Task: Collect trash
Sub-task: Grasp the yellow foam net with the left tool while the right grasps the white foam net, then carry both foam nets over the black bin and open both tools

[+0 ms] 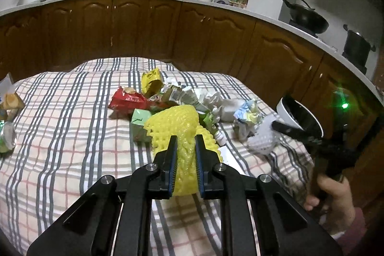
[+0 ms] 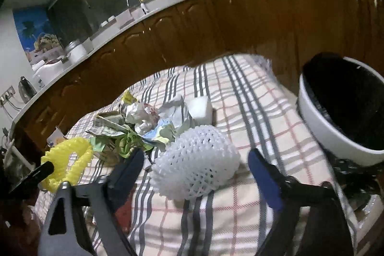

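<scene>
While the left gripper clamped its jaws on the yellow foam net — soft, lattice-textured, squashed between the pads — the right gripper stood apart w/ the white foam net, a domed mesh, lying between its fingers on the plaid cloth, left of the round white bin.

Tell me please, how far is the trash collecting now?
Nothing visibly done; what the white bin with black liner holds is hidden. In hand: the left tongs pinch the yellow foam net sleeve. The open right tongs straddle the white foam net sleeve, ungripped. Left: the red wrapper, crumpled papers and cartons on the checked cloth.
</scene>
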Demonstrator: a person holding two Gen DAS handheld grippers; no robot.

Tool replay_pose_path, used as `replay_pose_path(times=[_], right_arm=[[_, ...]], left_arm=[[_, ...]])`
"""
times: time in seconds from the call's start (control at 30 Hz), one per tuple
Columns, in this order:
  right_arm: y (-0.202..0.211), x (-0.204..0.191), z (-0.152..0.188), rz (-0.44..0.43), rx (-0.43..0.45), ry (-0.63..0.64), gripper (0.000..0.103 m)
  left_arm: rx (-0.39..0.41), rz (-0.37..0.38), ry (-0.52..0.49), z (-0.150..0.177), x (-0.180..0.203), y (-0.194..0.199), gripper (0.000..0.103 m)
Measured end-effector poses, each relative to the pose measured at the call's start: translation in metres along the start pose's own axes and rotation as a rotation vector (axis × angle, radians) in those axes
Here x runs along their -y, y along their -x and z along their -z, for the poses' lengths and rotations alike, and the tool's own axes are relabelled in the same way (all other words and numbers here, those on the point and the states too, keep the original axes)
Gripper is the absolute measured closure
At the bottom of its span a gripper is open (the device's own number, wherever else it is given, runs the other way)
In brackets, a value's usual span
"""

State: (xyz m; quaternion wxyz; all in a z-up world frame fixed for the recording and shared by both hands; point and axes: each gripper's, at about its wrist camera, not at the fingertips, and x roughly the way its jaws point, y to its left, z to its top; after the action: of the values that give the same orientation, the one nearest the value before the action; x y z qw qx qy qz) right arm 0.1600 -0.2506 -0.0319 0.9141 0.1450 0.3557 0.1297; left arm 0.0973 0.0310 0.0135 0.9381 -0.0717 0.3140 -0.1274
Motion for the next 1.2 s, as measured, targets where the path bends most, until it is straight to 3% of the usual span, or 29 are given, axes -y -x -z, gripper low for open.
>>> replay_pose_path(times=[0.07,0.1,0.13,0.43,0.7,0.93,1.2], right_arm=[[-0.003,0.001,0.002,-0.001,-0.005,-0.002,0.072],[0.0,0.001,0.002,-0.009,0.006,0.0,0.09],[0.003,0.001,0.004,-0.011,0.013,0.001,0.093],[0.067,0.01,0.003,-0.024,0.13,0.009,0.093],[0.112,0.06,-0.01,0.048,0.198,-0.042,0.093],[0.127,0.098,-0.015,0.106,0.221,-0.097,0.093],[0.12,0.145,-0.031,0.119,0.183,-0.173,0.093]], left_arm=[[0.006,0.008,-0.004,-0.002,0.003,0.0,0.091],[0.008,0.012,-0.008,-0.003,0.005,0.0,0.091],[0.01,0.018,-0.013,-0.005,0.008,0.0,0.091],[0.037,0.119,-0.079,-0.025,0.056,-0.005,0.091],[0.03,0.237,-0.145,-0.039,0.115,-0.023,0.091],[-0.01,0.316,-0.196,-0.046,0.165,-0.054,0.091],[-0.062,0.356,-0.26,-0.06,0.221,-0.1,0.091]])
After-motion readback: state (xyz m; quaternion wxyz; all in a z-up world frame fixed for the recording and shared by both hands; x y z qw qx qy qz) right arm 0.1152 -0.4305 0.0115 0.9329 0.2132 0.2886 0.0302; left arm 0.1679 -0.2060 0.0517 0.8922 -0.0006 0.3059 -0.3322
